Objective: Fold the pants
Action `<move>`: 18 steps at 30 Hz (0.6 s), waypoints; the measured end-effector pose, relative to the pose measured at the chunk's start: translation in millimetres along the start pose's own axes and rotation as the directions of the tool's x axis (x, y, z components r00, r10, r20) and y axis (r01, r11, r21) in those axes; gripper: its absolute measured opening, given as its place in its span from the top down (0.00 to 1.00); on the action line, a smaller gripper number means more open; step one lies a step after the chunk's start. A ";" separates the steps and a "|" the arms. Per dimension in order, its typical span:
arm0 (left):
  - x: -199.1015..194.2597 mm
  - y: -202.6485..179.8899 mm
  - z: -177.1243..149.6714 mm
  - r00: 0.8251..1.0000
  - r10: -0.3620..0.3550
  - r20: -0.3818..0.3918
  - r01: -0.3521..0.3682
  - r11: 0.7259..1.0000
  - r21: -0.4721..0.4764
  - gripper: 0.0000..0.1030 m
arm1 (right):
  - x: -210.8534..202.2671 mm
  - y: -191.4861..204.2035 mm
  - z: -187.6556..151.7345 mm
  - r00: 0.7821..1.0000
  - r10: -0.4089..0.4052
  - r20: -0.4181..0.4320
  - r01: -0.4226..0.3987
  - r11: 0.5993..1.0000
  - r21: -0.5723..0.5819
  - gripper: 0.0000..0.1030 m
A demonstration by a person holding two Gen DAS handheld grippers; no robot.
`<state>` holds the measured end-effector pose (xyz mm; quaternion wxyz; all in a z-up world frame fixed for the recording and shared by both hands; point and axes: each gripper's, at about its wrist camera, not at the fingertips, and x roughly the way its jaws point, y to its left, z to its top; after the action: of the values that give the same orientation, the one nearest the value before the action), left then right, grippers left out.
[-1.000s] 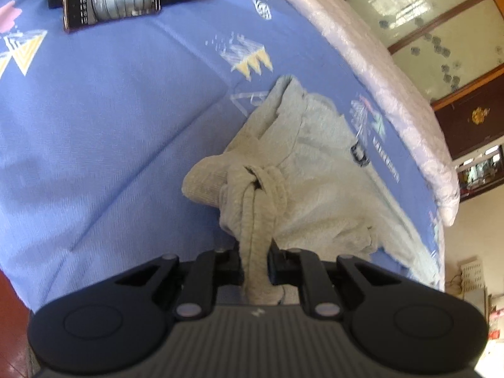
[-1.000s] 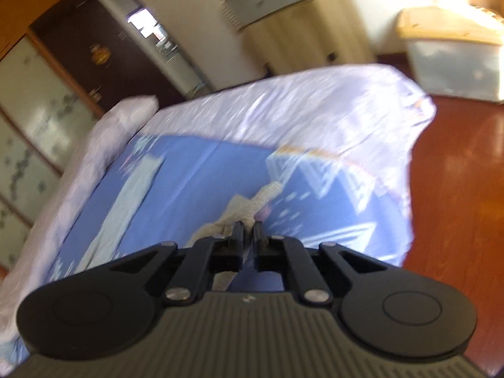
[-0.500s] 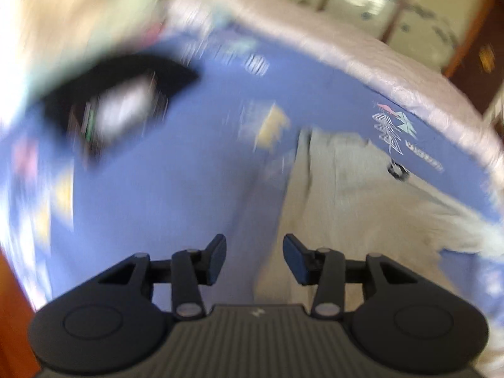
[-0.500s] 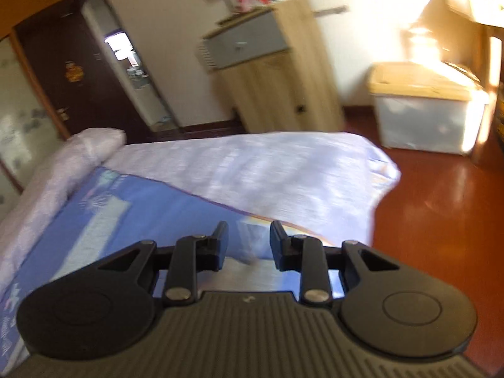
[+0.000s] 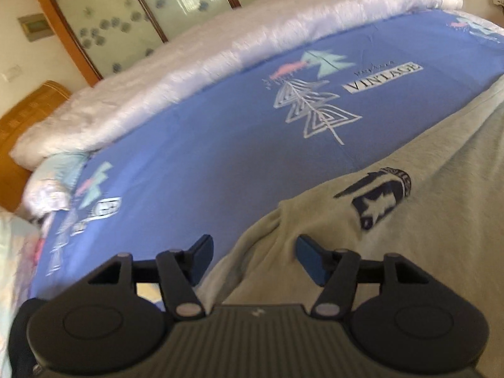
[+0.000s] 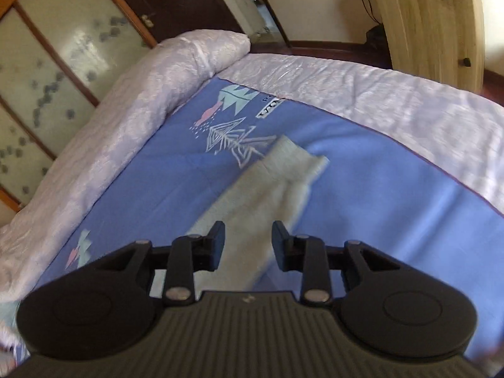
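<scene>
Two sets of tongs are in play, and both are spreading wider as we watch, neither one clamped on anything. Starting on the left: the left tongs (image 5: 252,256) hang over the upper part of the pants (image 5: 393,236), with a rumpled ridge of the grey fabric rising between the open pads but not pinched. We can see a dark printed logo (image 5: 376,200) just beyond them. The pants lie stretched along the blue bedspread (image 5: 204,145), with the white quilt (image 5: 189,60) rolled up along the far edge of the bed.

Over to the right: the right tongs (image 6: 248,241) hover above the leg end, where the cuff (image 6: 293,157) lies flat near the printed pattern.

We judge this cloth soft, light and floppy, fleecy rather than slippery, so it will sag and bunch wherever it is lifted. Best holds, to our eye: the waistband edge on the left and the cuff on the right, pinched through both layers.
</scene>
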<state>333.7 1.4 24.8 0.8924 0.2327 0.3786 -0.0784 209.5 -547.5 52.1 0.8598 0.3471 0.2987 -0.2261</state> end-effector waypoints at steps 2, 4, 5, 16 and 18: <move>12.8 -4.8 0.6 1.000 -0.027 -0.010 0.027 0.999 0.018 0.40 | 31.6 9.0 17.1 1.000 -0.021 -0.012 0.021 1.000 -0.004 0.63; 25.6 -13.2 2.6 0.999 -0.025 -0.024 0.027 0.998 0.058 0.48 | 64.2 11.8 31.2 0.997 -0.075 -0.018 0.075 0.997 0.007 0.62; 30.9 -16.0 2.0 0.999 -0.019 -0.029 0.021 0.997 0.072 0.66 | 79.3 11.2 36.3 0.995 -0.095 -0.026 0.095 0.995 0.015 0.62; 0.9 -23.7 2.0 0.998 0.040 0.057 -0.045 0.995 0.085 0.90 | 143.4 -2.0 45.6 0.988 -0.135 -0.073 0.143 0.982 0.120 0.97; -23.4 -17.6 3.3 0.994 0.042 0.097 -0.048 0.997 0.060 0.90 | 118.7 -7.1 45.6 0.994 -0.103 -0.045 0.108 0.986 0.130 0.97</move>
<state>313.9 -16.5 37.1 0.9033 0.2648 0.3275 -0.0811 306.9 -607.1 -4.4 0.8159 0.3910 0.3174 -0.2840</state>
